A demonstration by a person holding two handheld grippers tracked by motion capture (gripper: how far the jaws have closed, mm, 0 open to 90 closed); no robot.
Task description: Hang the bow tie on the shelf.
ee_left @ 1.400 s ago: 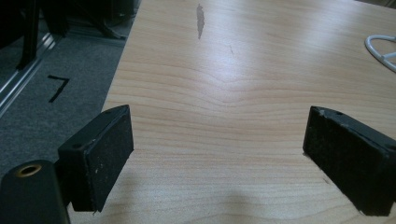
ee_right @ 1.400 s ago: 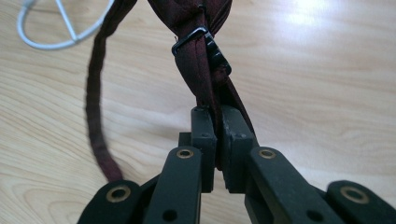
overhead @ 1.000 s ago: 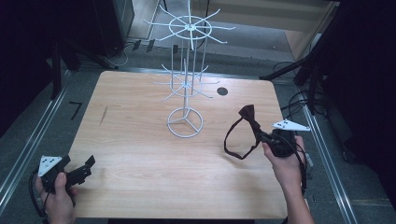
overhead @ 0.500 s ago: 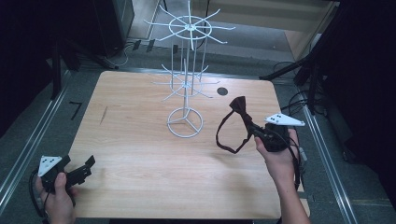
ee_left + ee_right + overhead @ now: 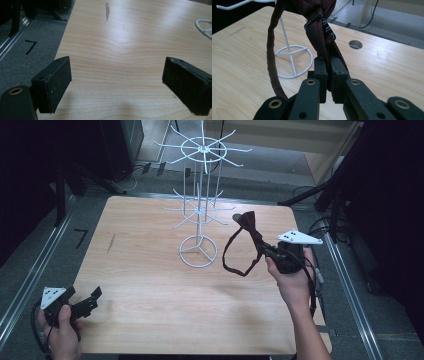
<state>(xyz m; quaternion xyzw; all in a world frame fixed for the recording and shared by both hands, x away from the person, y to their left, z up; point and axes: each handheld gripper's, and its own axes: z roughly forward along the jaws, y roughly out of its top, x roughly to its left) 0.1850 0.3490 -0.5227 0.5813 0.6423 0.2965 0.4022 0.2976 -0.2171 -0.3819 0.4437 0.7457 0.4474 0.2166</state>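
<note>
One dark red bow tie (image 5: pixel 248 227) hangs in your right hand-held gripper (image 5: pixel 264 251), clamped at its strap, just right of the white wire rack (image 5: pixel 200 210). Soft, light, floppy: present the loop (image 5: pixel 235 260). Left hand-held gripper (image 5: pixel 90 301) wide open, empty, above table (image 5: pixel 150 285).

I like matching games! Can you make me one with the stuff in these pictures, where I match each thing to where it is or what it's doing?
Things:
1. left gripper
2. right gripper
3. bow tie
4. white wire rack

States:
A. stands on the wooden table, with a ring base
B. dark red, held up off the table with its strap hanging in a loop
C. jaws wide apart, holding nothing, near the table's front left corner
D. jaws pressed shut on cloth

Pairs: 1-C, 2-D, 3-B, 4-A
</note>
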